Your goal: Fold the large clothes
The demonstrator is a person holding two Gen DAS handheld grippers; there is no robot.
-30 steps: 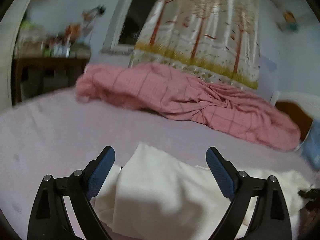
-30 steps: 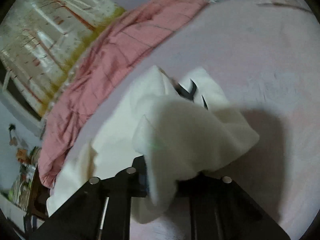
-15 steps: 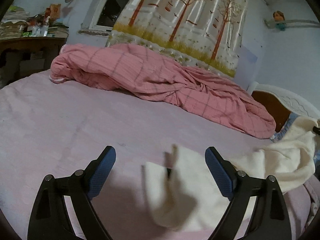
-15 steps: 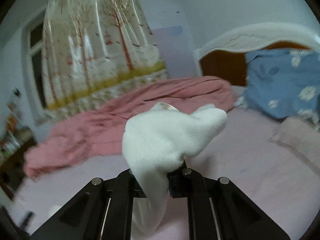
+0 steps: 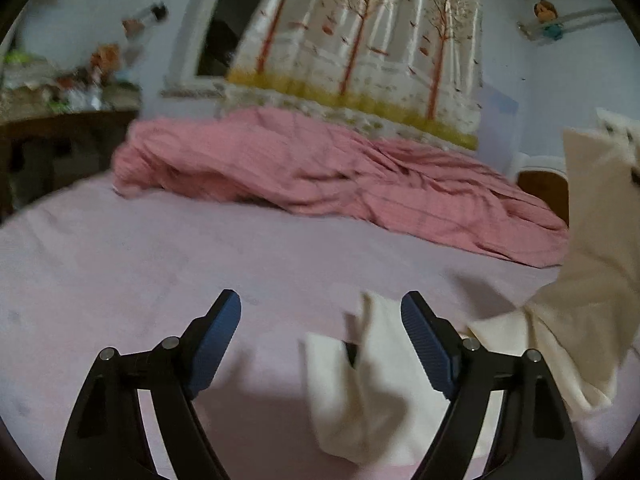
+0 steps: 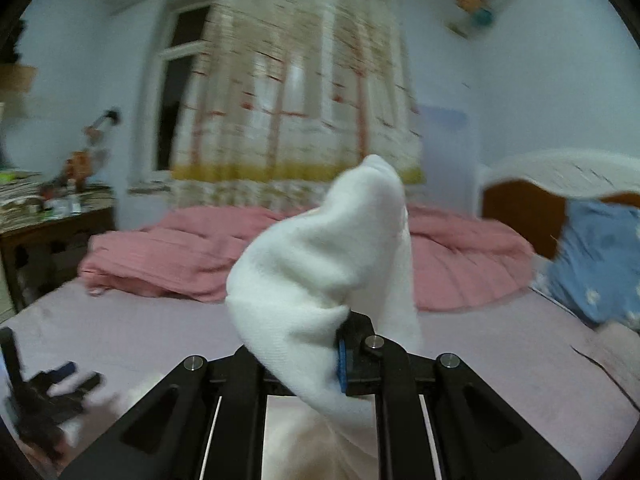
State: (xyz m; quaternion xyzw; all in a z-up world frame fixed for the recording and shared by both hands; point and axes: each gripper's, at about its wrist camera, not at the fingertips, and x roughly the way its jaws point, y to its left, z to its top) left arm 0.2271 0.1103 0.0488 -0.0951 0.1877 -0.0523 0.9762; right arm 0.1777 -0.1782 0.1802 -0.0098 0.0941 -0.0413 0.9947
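— While the cream-white garment (image 6: 320, 280) is clamped in the right gripper (image 6: 340, 364), how are its jaws seen?

— Nearly closed: a bunched fold is pinched between them, and the cloth is seen billowing up over the tool in the right wrist view. In the left wrist view the same garment (image 5: 576, 288) is seen hanging at three o'clock, with its lower end (image 5: 360, 392) trailed down onto the bed.

— And the left gripper (image 5: 320, 320)?

— Its blue-padded jaws are held wide, though they have just been narrowing. The trailing end lies between them, close beside the right-hand pad at five o'clock; no pad is pressed on it, so nothing is gripped there.

— What is found beneath?

— A pale lilac sheet (image 5: 168, 256) is spread across the bed. Farther off, at twelve o'clock, a pink checked quilt (image 5: 320, 176) is heaped along the far side.

— Beyond that?

— A curtain printed with trees (image 5: 360, 48) is hung over a window. A cluttered dark table (image 5: 60, 128) is placed at ten o'clock, and a blue flowered pillow (image 6: 596, 256) is propped against the headboard (image 6: 520, 204) at three o'clock in the right view.
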